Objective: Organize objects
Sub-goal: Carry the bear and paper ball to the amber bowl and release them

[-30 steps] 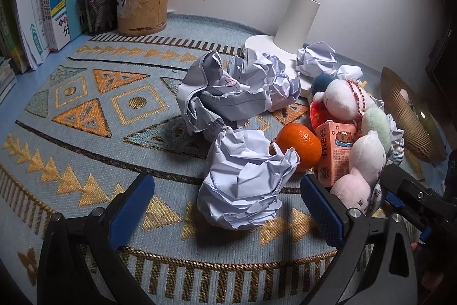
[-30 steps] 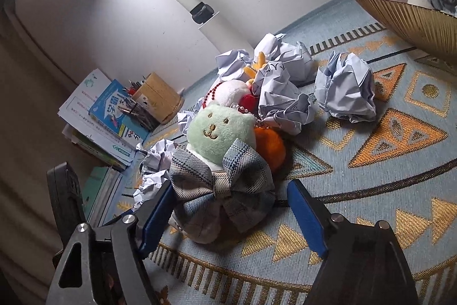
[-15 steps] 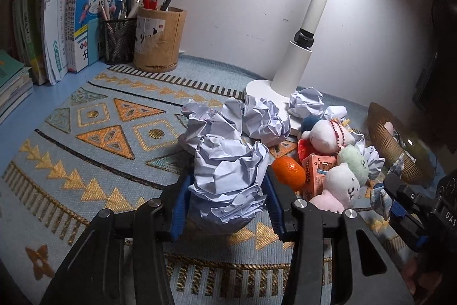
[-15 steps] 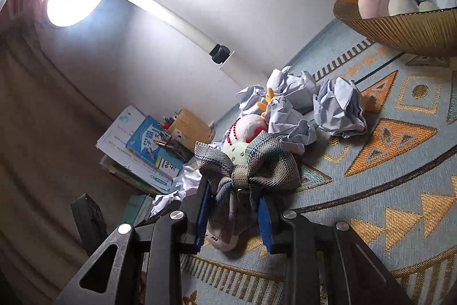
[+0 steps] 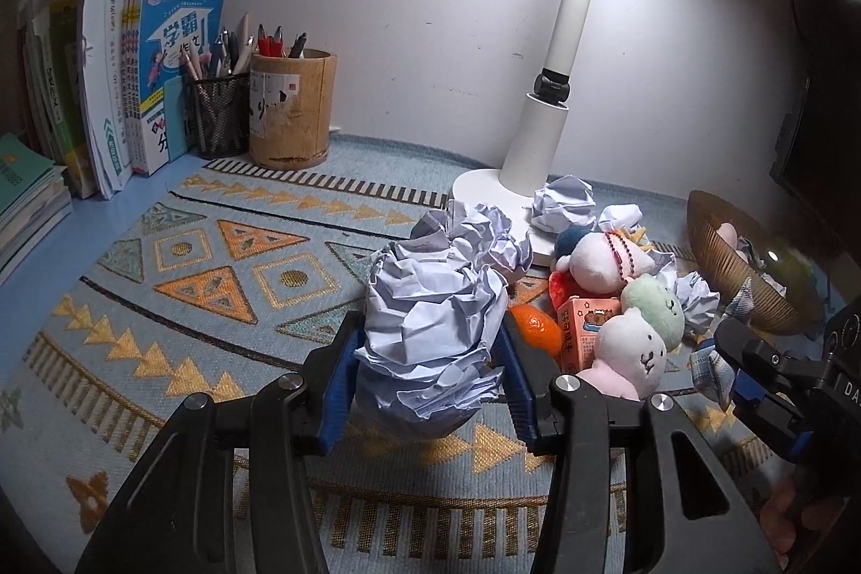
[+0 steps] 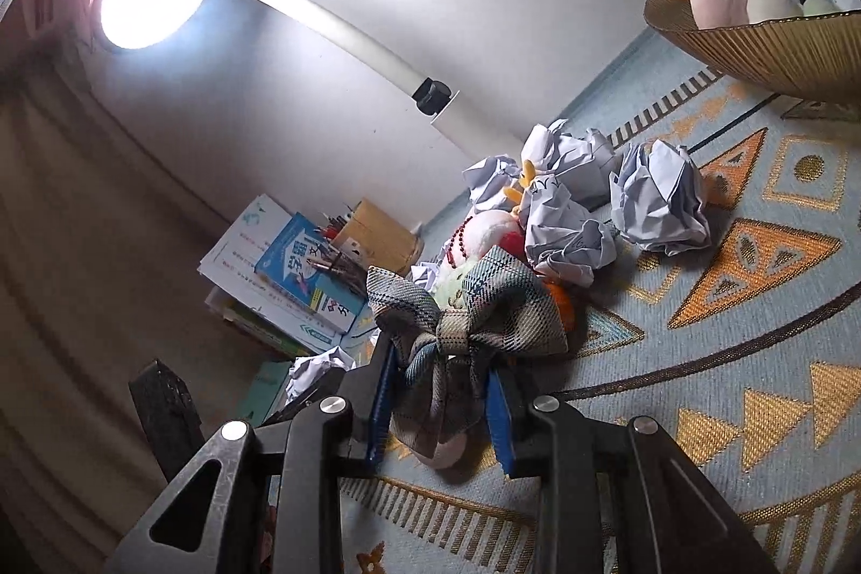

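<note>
Paper ball (image 5: 430,332) sits squeezed in our left tongs (image 5: 428,385), lifted over the mat (image 5: 177,294) on the counter; our right tongs (image 6: 438,407) clamp the plaid bow (image 6: 468,310) near the toy pile.

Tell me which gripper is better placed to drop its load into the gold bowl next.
Right. The right gripper, shut on the plaid bow toy, sits nearer the gold bowl; the left gripper holds crumpled paper farther off.

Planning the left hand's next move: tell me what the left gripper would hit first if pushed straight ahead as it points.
Probably the crumpled paper heap just behind the paper ball held in the left gripper; the lamp base lies beyond. Depth is uncertain.
</note>
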Available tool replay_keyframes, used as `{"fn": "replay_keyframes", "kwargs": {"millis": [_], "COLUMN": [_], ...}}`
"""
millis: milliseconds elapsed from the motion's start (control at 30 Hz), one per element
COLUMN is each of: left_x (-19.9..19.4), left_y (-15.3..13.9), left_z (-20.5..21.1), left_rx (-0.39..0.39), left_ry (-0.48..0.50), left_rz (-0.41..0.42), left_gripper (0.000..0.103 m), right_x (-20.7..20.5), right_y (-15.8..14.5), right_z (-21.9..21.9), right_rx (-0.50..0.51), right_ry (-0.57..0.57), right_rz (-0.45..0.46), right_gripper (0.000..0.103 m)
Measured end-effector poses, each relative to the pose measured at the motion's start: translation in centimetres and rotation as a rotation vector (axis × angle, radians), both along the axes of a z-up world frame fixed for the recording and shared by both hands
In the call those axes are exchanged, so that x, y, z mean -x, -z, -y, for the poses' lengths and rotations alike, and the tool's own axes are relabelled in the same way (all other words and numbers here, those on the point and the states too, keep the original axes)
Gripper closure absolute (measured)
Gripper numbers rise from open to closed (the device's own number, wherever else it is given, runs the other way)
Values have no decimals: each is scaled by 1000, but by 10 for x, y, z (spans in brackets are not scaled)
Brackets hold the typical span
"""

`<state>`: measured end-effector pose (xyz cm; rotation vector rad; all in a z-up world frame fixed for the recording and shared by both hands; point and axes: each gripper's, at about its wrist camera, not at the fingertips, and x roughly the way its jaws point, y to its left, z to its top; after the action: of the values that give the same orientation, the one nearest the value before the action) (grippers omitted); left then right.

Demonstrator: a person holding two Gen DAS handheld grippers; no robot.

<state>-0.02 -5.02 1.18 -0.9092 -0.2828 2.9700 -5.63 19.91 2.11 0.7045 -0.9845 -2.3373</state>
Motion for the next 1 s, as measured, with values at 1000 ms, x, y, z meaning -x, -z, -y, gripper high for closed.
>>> {"fn": "replay_keyframes", "kwargs": {"millis": [1000], "left_x": [-8], "left_y": [-4], "left_z": [1], "left_rx": [46], "left_ry": [-95], "left_rz": [-24], "left_gripper": [57], "right_x": [-4], "right_y": [3], "right_z": [6], "right_rx": [10], "right_ry": [-65], "right_rz": [-5], "right_gripper": [73]}}
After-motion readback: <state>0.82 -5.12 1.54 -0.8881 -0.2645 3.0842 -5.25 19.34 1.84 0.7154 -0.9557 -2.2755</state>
